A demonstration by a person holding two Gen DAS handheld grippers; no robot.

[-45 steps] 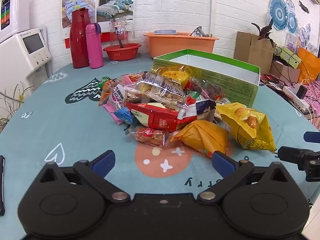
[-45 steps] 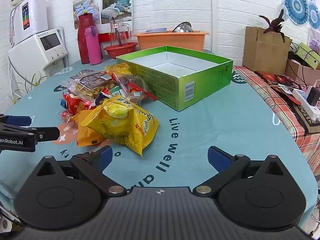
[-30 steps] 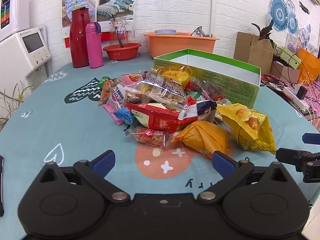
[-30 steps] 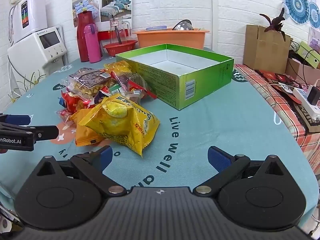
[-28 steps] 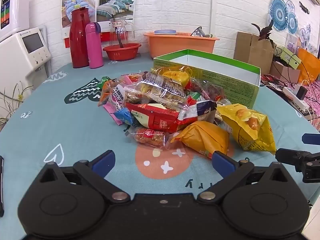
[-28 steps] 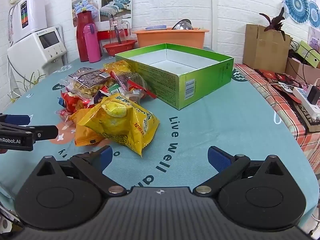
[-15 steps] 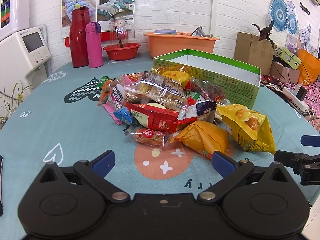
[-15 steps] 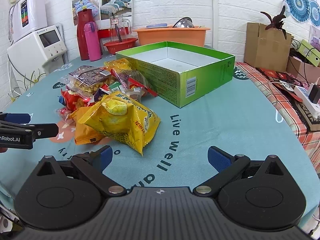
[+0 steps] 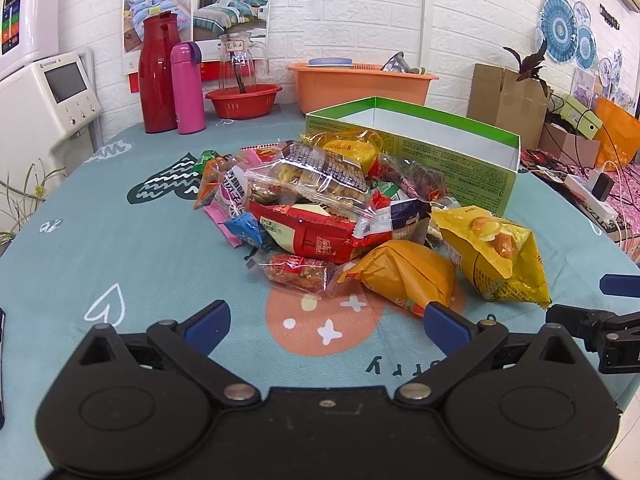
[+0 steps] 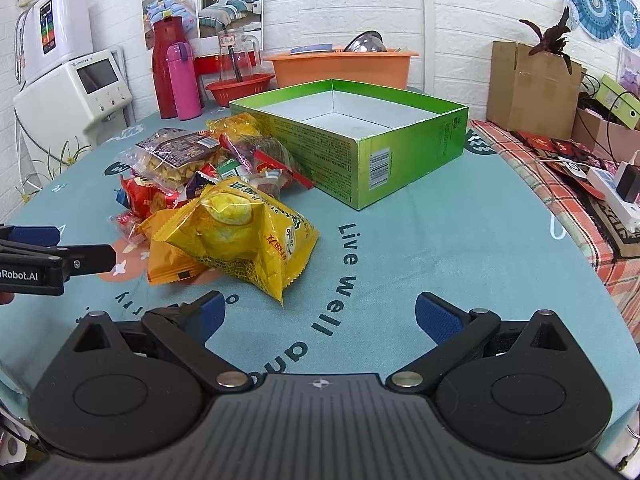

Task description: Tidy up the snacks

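White brick wall stands behind the counter (image 9: pixel 120 216); from the left wrist, the left gripper (image 9: pixel 326 320) is wide open and empty, the snack pile (image 9: pixel 320 208) at 12 o'clock. From the right wrist, the right gripper (image 10: pixel 320 316) also gapes empty, the yellow chip bag (image 10: pixel 244 232) at 11 o'clock and the green box (image 10: pixel 360 136) at 12, so a puffy bag may slip from the pinch.

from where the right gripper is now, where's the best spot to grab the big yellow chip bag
Likely the crimped bottom corner of the yellow chip bag, the flat seam pointing toward the right gripper. The middle is puffed with air and may slip from the fingers; the seam is thin and flat. Come in low from the near side, since the open jaws already face it and the orange packet crowds its left.
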